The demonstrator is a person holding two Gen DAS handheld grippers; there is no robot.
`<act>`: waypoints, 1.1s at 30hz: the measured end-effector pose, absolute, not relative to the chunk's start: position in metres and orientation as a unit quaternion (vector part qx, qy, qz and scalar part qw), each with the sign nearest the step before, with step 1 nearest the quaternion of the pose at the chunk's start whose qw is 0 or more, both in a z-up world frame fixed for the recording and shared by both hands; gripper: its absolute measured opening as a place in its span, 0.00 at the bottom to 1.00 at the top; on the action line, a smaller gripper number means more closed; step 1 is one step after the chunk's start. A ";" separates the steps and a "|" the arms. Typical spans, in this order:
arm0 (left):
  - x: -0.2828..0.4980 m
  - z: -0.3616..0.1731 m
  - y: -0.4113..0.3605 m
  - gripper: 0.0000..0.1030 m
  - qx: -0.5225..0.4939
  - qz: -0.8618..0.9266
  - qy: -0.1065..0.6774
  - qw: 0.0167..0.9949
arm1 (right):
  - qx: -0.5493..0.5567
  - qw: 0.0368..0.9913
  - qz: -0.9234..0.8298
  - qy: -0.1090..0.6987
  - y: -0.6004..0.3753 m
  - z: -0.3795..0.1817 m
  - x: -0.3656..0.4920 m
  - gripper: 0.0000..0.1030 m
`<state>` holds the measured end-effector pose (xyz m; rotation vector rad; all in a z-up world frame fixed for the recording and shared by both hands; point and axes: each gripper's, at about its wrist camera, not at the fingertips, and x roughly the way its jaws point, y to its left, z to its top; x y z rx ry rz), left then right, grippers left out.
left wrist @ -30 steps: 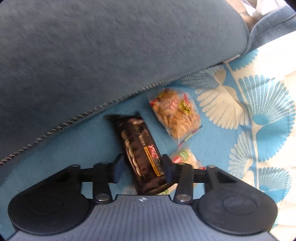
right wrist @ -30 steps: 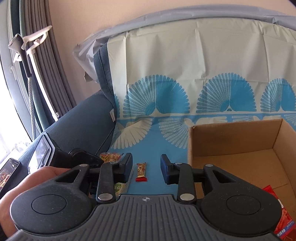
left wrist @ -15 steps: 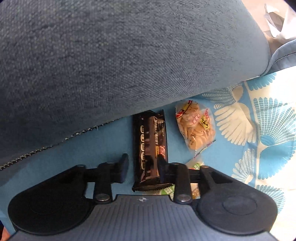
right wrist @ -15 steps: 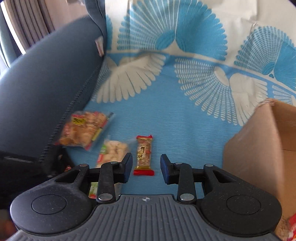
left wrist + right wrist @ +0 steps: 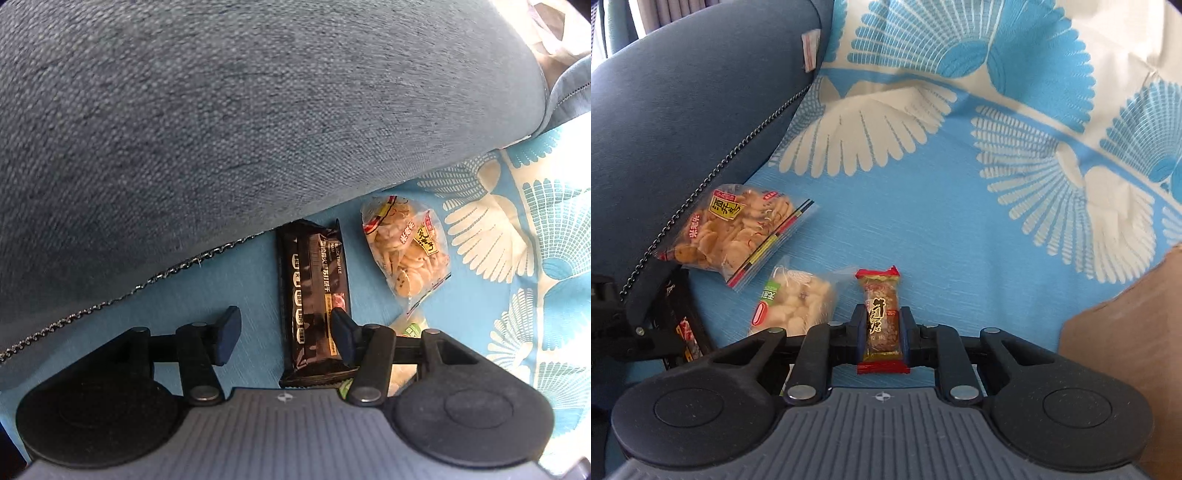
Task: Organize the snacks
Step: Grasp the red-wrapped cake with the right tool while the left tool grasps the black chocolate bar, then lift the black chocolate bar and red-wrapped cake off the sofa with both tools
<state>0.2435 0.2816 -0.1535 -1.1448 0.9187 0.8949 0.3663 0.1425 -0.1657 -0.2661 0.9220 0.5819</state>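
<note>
A black biscuit bar (image 5: 314, 295) lies on the blue cloth at the foot of the sofa arm. My left gripper (image 5: 284, 328) is open around its near half; the right finger touches it, the left stands apart. My right gripper (image 5: 883, 328) is shut on a small red-ended peanut candy bar (image 5: 881, 317). A clear bag of rice crackers (image 5: 737, 232) lies left of it and also shows in the left wrist view (image 5: 404, 247). A smaller bag of pale snacks (image 5: 798, 302) lies just beside the candy.
The dark blue sofa arm (image 5: 240, 110) rises over the snacks on the left. A cardboard box (image 5: 1126, 332) stands at the right. The patterned blue and white cloth (image 5: 960, 184) covers the seat. My left gripper's arm shows at the right view's left edge (image 5: 635, 336).
My right gripper dropped toward the seat and closed on the candy bar. My left gripper opened wider around the black bar, which now lies straight.
</note>
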 end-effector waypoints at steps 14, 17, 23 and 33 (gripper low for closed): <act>0.282 -0.154 0.258 0.20 -0.417 0.380 0.397 0.724 | -0.051 0.886 0.297 0.353 0.041 -0.062 0.247 0.17; 0.286 -0.152 0.250 0.09 -0.394 0.375 0.397 0.739 | -0.031 0.887 0.307 0.345 0.017 -0.053 0.215 0.17; 0.275 -0.155 0.257 0.00 -0.395 0.293 0.446 0.748 | -0.021 0.879 0.336 0.337 -0.008 -0.053 0.162 0.17; 0.242 -0.147 0.245 0.27 -0.373 0.154 0.430 0.807 | -0.060 0.852 0.355 0.380 0.013 -0.109 0.132 0.17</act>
